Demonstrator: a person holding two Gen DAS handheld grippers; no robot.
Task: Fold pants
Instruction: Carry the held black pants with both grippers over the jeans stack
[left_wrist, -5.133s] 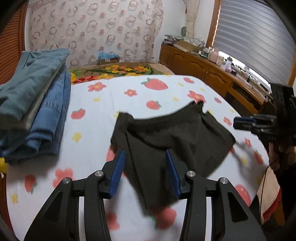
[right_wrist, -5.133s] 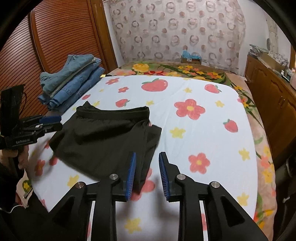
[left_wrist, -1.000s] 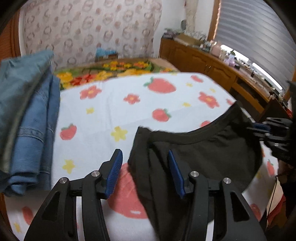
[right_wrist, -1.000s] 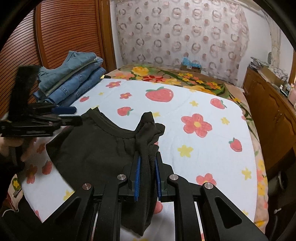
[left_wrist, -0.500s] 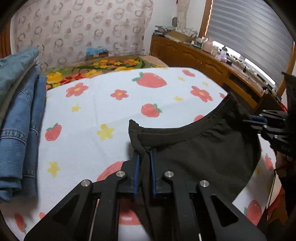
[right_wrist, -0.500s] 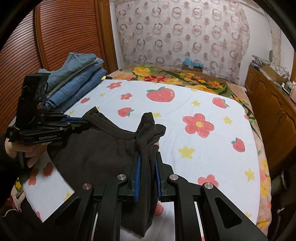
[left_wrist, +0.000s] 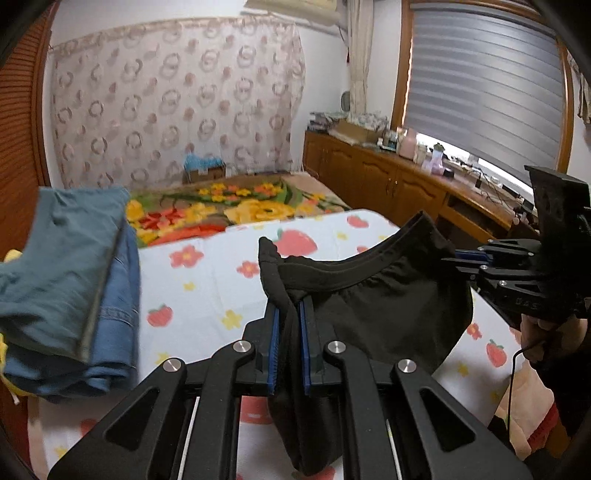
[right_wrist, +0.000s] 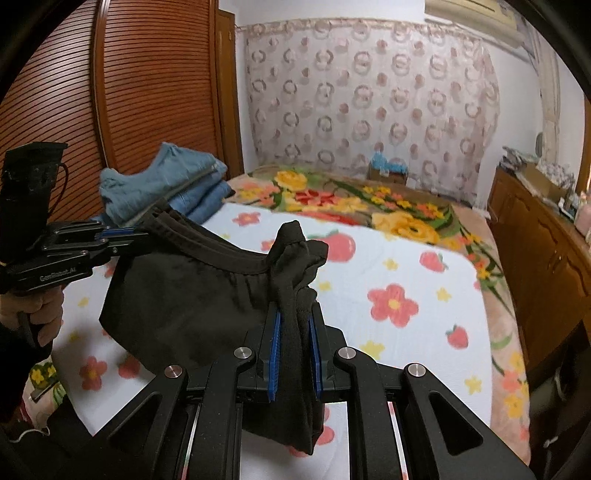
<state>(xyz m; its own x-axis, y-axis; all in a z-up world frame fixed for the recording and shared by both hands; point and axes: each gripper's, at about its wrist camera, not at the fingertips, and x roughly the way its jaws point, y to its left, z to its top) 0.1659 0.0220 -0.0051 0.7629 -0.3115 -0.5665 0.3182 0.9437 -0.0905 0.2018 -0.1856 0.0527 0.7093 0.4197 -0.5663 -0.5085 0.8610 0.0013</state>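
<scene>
Left wrist view: black pants (left_wrist: 388, 306) stretch waistband-first between the left gripper (left_wrist: 288, 339) and right gripper (left_wrist: 469, 258), each clamped on one end, sagging above the bed (left_wrist: 207, 280).

Soft window (left_wrist: 484, 92) daylight, fisheye-warped edges, slight motion blur

A home bedroom here: a bed (right_wrist: 424, 332) under a strawberry-and-flower sheet, a floral blanket (right_wrist: 351, 199) at its far end, a patterned lace curtain (left_wrist: 166, 110) across the back wall. Slatted wooden wardrobe doors (right_wrist: 147, 92) on one side, low wooden cabinets (left_wrist: 388, 184) cluttered with household bits beneath a blinded window (left_wrist: 487, 81), folded jeans (left_wrist: 66, 295) stacked on the bed.
</scene>
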